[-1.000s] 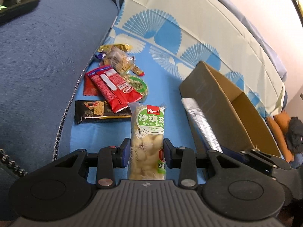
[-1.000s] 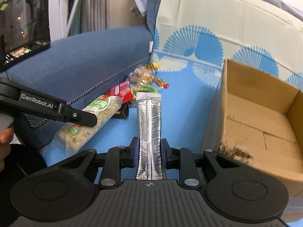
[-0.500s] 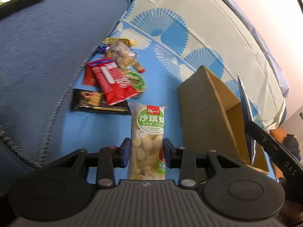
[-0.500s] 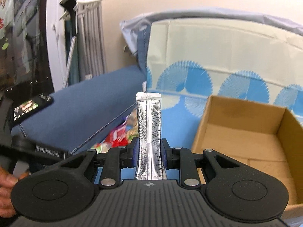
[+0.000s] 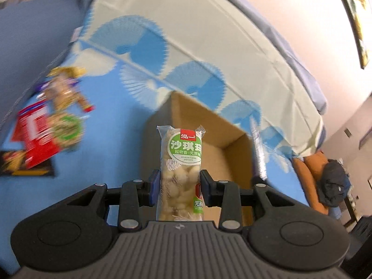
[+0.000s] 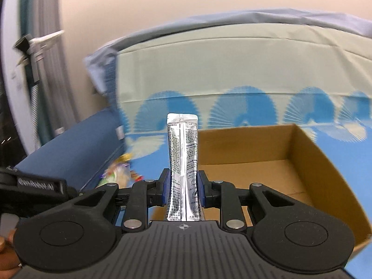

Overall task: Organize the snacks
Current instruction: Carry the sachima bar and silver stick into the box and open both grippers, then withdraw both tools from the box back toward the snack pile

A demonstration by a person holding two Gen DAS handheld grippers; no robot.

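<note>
Left gripper clamped on clear green-labelled pack of pale snack pieces, held upright over open brown cardboard box. Right gripper pinched tight on silver foil stick sachet, upright above same box. Remaining colourful snack packets on blue patterned cloth, left of box.

both the left tool and right tool are clamped on held packets.

A blue fan-print sheet is covering the sofa seat. An open box is sitting on it, and snack packets are lying loosely together, well apart from the box.
</note>
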